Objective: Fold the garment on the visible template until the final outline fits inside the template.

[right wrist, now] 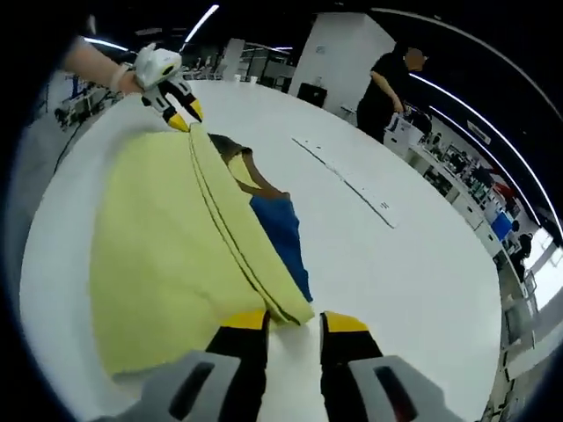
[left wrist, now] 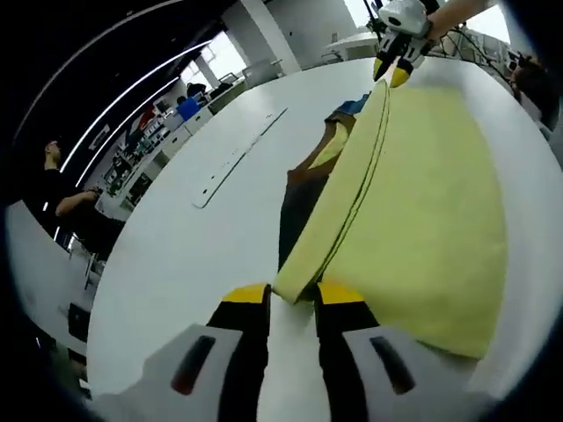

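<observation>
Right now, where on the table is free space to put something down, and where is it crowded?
Free: the white table between the yellow garment and the thin transparent strip, and the table beyond that strip. Crowded: the garment's folded edge, where the left gripper and right gripper each pinch it, with blue and brown cloth beside it.

On one white counter [left wrist: 202,264] lie one yellow garment [left wrist: 431,220], one template [right wrist: 283,230] showing blue and brown panels, and one pale ruler-like strip [left wrist: 236,158], while two grippers work, left [left wrist: 292,299] and right [right wrist: 293,318], and one person [right wrist: 387,79] stands behind.
</observation>
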